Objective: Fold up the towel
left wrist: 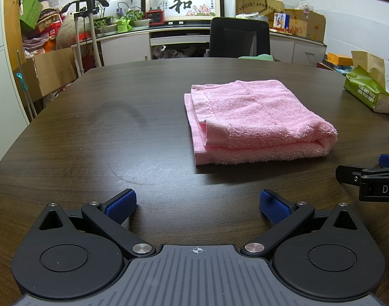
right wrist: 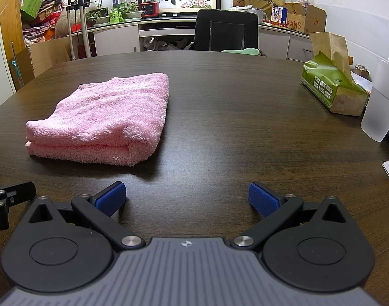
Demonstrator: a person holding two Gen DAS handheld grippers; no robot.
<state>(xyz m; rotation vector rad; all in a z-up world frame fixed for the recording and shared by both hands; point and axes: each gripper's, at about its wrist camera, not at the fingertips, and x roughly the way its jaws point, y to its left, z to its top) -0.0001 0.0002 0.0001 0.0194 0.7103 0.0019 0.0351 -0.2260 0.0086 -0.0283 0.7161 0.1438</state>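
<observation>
My left claw [left wrist: 197, 205] is spread wide and holds nothing. My right claw [right wrist: 186, 199] is spread wide too, and it is empty as well. Both hang just above the dark table [left wrist: 92, 127], on the near side.

The pink towel [left wrist: 255, 122] lies flat on the table, a bit farther out than my claws. In the left view it sits ahead and to the right. In the right view the towel [right wrist: 102, 119] sits ahead and to the left. So it lies between my two claws, and neither one touches it.

The towel looks folded already. I can see layers stacked on each other, with a thick round fold at its near right corner and thin edges on its left side. One top corner on the left sticks up a little.

I think the folding is done, or nearly done. If one more fold is wanted, I would need to reach out, pinch the two left corners, and lift them over to the right. The green tissue box [right wrist: 332, 86] and the white cup [right wrist: 380, 102] stand far off to the right, out of my way.
</observation>
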